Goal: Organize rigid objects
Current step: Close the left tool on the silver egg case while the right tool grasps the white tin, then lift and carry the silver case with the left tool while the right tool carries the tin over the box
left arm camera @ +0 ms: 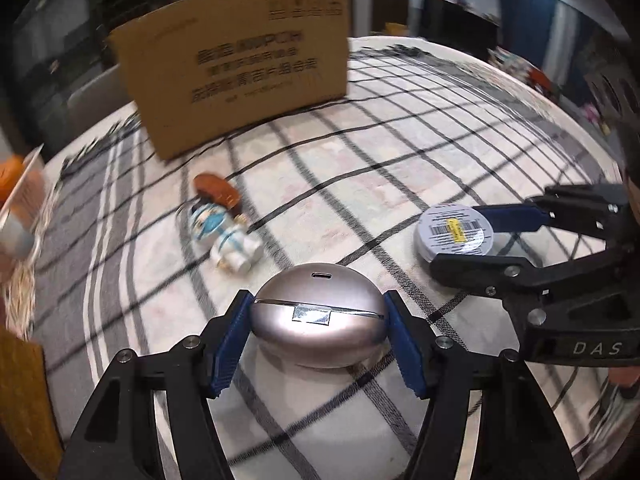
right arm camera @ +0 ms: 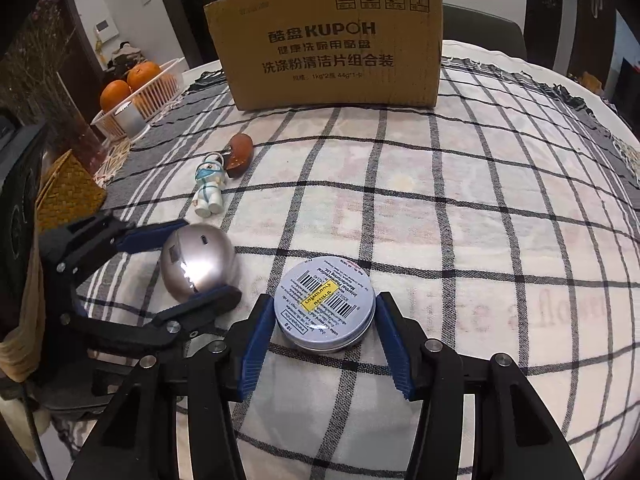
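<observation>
Both grippers are at the grasping step, each set around one item on the checked tablecloth (right arm camera: pixel 460 208), with the cardboard box (right arm camera: pixel 332 44) standing at twelve o'clock at the far edge, well apart from them.

The left gripper (left arm camera: pixel 318 330) straddles the silver egg-shaped case (left arm camera: pixel 318 316); its blue pads (left arm camera: pixel 230 344) lie against the case's two ends, so the jaws look closed on it at a middling width. The case rests on the cloth. From the right wrist view the same case (right arm camera: pixel 198 266) lies at about nine o'clock, pinched between that gripper's fingers.

The right gripper (right arm camera: pixel 324 320) brackets the round tin (right arm camera: pixel 325 307), label side up. Its left pad appears to touch the rim — the right pad seems to touch too, though the bulging lens makes a sliver of gap hard to rule out. I read it as a grip.

Both tools tilt steeply down toward the table, side by side.

Next, I judge, comes a clean lift of each item and a carry toward the box — firm pressure first, since the smooth case could squirt out. A small masked figurine (right arm camera: pixel 208 192) and a brown piece (right arm camera: pixel 240 154) beside it lie at eleven o'clock, untouched.
</observation>
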{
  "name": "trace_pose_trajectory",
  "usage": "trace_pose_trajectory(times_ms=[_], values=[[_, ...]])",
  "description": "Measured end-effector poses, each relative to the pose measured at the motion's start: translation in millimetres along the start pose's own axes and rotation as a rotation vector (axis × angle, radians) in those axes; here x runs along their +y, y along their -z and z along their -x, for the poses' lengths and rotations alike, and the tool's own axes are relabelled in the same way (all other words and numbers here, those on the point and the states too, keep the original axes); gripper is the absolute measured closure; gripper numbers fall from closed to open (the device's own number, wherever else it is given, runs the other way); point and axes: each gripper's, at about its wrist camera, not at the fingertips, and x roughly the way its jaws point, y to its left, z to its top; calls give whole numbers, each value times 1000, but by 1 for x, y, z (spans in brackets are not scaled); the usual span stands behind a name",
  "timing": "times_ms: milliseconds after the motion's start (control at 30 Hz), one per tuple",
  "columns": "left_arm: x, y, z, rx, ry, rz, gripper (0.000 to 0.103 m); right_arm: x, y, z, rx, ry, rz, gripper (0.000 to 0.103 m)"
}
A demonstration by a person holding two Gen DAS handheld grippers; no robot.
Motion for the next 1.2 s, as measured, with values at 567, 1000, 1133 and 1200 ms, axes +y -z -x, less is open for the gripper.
trace_pose_trajectory(times_ms=[567, 1000, 1133, 1200], values=[[15, -2, 22, -21, -98, 286, 38, -7, -3, 6, -29, -13, -41, 51], [19, -11, 45, -74, -126, 323, 38, -4, -16, 27, -98, -12, -40, 51], [20, -17, 56, -107, -142, 329, 38, -1, -22, 36, -127, -9, -35, 51], [21, -20, 61, -121, -149, 332, 38, 0, -25, 41, -145, -7, -34, 51]])
